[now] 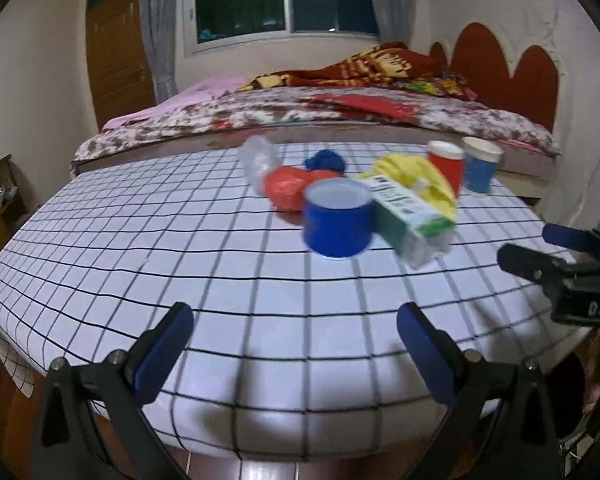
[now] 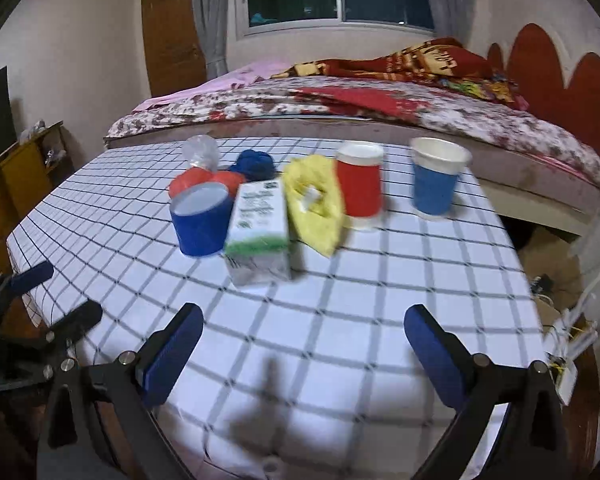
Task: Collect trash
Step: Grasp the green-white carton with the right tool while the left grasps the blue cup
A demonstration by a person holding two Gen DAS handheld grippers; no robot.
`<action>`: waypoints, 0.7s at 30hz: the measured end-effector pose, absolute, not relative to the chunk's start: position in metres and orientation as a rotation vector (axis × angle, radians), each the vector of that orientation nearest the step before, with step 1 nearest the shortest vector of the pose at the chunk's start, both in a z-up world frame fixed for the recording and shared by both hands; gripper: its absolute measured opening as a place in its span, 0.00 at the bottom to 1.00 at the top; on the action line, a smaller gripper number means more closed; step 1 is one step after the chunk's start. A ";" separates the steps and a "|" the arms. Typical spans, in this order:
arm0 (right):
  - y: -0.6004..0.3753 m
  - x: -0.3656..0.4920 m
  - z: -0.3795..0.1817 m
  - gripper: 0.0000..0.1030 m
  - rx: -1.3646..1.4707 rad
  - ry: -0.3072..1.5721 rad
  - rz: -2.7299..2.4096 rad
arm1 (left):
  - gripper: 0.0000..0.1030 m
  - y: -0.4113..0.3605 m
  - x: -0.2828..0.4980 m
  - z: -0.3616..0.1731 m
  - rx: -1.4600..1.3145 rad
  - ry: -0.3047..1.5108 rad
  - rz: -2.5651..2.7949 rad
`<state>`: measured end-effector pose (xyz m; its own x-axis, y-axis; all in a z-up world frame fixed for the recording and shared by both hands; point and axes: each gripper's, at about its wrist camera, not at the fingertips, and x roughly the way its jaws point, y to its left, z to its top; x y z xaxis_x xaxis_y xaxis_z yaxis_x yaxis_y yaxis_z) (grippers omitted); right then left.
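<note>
Trash is clustered on a table with a white checked cloth (image 1: 180, 240) (image 2: 380, 300). A dark blue cup (image 1: 337, 220) (image 2: 200, 219) stands nearest, beside a lying white-green carton (image 1: 410, 216) (image 2: 258, 232). Behind them are an orange bag (image 1: 286, 188) (image 2: 204, 179), a clear plastic bag (image 1: 258, 160) (image 2: 201, 150), a blue crumpled wad (image 1: 325, 161) (image 2: 256, 165), a yellow wrapper (image 1: 416, 176) (image 2: 314, 200), a red cup (image 1: 446, 164) (image 2: 359, 184) and a light blue cup (image 1: 480, 166) (image 2: 438, 176). My left gripper (image 1: 295, 324) hovers open over the near edge. My right gripper (image 2: 303, 326) is open too, empty.
A bed with a floral and red blanket (image 1: 320, 108) (image 2: 380, 96) runs along the table's far side. A wooden cabinet (image 2: 16, 184) stands at the left. Cables and a power strip (image 2: 568, 340) lie on the floor at the right.
</note>
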<state>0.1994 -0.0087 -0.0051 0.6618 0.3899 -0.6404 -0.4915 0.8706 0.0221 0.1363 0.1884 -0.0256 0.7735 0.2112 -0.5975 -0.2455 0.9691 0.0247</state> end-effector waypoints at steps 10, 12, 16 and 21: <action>0.054 0.256 -0.029 0.76 -0.220 0.770 0.532 | 0.99 0.215 0.170 -0.036 -0.100 0.660 0.258; 0.061 0.265 -0.034 0.70 -0.233 0.789 0.545 | 0.99 0.216 0.177 -0.037 -0.109 0.661 0.238; 0.071 0.280 -0.043 0.55 -0.274 0.804 0.577 | 0.99 0.212 0.193 -0.036 -0.121 0.650 0.197; 0.064 0.286 -0.041 0.55 -0.301 0.782 0.596 | 0.98 0.204 0.222 -0.035 -0.137 0.655 0.150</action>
<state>0.2856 0.0639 -0.0414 0.5581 0.3887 -0.7331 -0.6041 0.7960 -0.0378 0.2216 0.2045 -0.0350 0.7827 0.0956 -0.6150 -0.1820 0.9801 -0.0794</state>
